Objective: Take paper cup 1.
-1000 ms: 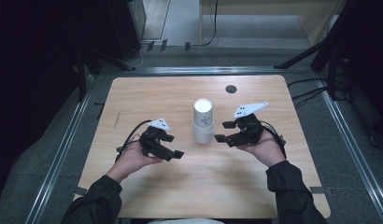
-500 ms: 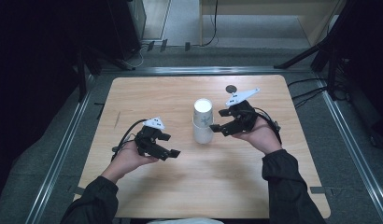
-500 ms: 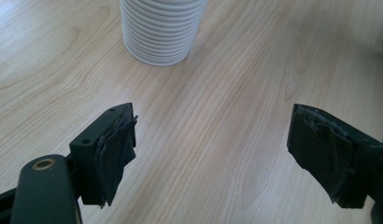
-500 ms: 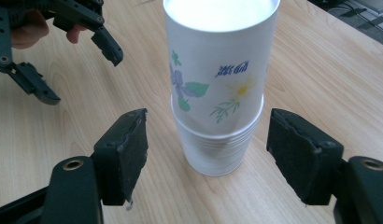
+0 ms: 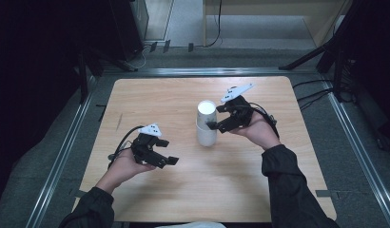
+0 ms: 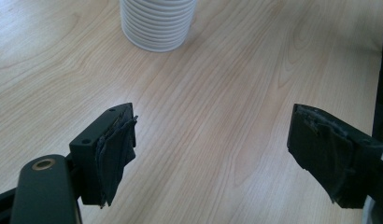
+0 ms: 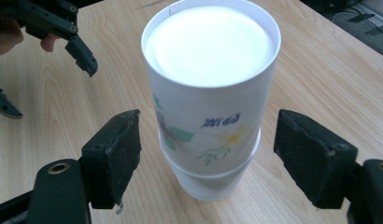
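A stack of white paper cups [image 5: 206, 124] stands upside down in the middle of the wooden table [image 5: 183, 95]. The top cup [image 7: 210, 93] carries a flower print. My right gripper [image 5: 214, 117] sits just right of the stack, and its jaws have just been opening. In the right gripper view its gripper [image 7: 208, 158] straddles the top cup, pads clear of the cup's sides. My left gripper [image 5: 168, 152] hovers open nearer the front left, nothing between its pads [image 6: 116, 149]. The ribbed base of the stack [image 6: 157, 23] shows ahead of it.
Metal rails [image 5: 64, 152] frame the table on both sides. Cables [image 5: 312, 92] trail on the floor at the right, and dark stand legs [image 5: 307, 59] rise behind the table. The left gripper [image 7: 63, 28] shows at the upper left of the right gripper view.
My right gripper has moved left and toward the far side, up to the top of the cup stack, and its jaws have spread apart. The left hand has barely shifted.
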Available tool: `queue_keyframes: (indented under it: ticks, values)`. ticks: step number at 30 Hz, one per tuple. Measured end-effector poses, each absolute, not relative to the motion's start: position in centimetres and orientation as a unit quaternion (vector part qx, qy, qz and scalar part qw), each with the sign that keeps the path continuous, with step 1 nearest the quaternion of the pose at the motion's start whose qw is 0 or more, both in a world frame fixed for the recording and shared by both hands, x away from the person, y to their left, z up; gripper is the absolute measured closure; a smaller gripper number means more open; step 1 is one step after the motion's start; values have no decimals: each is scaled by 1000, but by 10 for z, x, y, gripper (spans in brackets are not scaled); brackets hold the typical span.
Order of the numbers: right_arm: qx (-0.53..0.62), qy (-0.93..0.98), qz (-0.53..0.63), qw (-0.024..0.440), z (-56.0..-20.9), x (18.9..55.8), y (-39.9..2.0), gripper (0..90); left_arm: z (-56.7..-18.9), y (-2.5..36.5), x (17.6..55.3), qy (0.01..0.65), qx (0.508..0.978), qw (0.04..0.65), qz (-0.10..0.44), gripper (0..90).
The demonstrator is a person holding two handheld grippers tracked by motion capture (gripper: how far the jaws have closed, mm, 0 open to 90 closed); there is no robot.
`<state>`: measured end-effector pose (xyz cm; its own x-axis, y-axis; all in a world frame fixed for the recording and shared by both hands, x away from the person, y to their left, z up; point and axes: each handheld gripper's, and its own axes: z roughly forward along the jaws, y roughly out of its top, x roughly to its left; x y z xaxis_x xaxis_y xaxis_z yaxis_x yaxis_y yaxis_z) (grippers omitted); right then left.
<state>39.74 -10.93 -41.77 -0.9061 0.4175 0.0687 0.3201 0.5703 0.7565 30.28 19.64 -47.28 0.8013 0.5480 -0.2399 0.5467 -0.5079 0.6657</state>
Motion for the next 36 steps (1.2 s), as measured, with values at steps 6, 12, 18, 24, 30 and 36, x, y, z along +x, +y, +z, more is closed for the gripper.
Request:
queue_keyframes:
  ticks: [6, 12, 18, 24, 30, 36]
  values:
    - [216, 880, 421, 46, -420, 404, -102, 224, -473, 196, 298, 312, 870, 382, 2, 156]
    - [215, 884, 412, 57, -423, 406, -94, 220, -475, 196, 295, 311, 874, 373, 2, 156]
    - [212, 888, 403, 68, -425, 406, -87, 276, -476, 197, 295, 313, 874, 373, 1, 156]
    - [217, 887, 401, 73, -425, 404, -87, 290, -475, 197, 295, 311, 874, 372, 0, 156]
    - [218, 885, 406, 75, -423, 403, -89, 300, -476, 197, 296, 309, 876, 371, 0, 156]
    - [217, 885, 406, 74, -422, 403, -89, 301, -476, 198, 296, 312, 874, 373, 0, 156]
